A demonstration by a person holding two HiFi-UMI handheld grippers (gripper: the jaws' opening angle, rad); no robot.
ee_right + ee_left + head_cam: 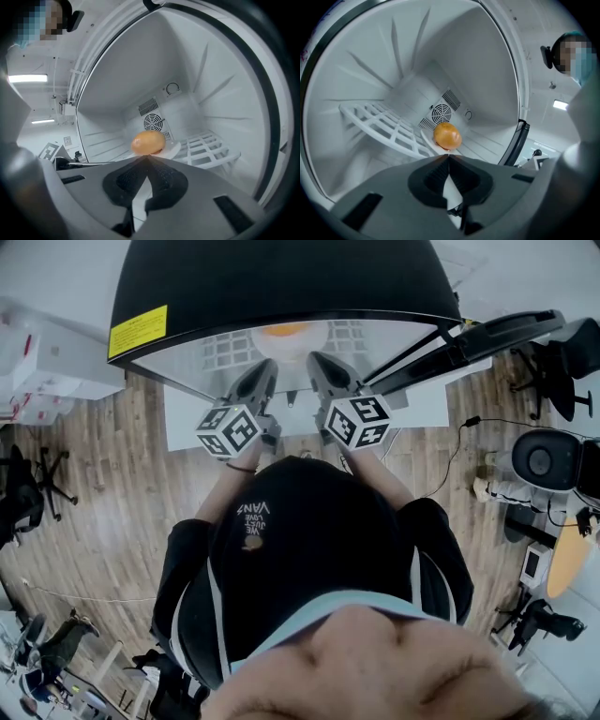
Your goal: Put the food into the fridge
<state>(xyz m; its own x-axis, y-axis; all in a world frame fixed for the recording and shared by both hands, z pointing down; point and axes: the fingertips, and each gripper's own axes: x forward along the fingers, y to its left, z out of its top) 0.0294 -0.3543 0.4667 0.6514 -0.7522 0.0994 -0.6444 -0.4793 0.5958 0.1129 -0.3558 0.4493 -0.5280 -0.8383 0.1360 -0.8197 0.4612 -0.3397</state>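
Evidently the left gripper (449,156) and right gripper (146,156) each pinch tight on the plate (176,150) rim, sharing its weight to keep the round orange food (447,135) level above the wire shelf (379,123) inside the fridge (417,56)

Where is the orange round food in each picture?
Head view: the orange food is at the top middle, inside the fridge.
Left gripper view: middle, on a white plate, just above the jaw tips.
Right gripper view: middle, just above the jaw tips.
Shared landmark: the round fan vent behind it in both gripper views.
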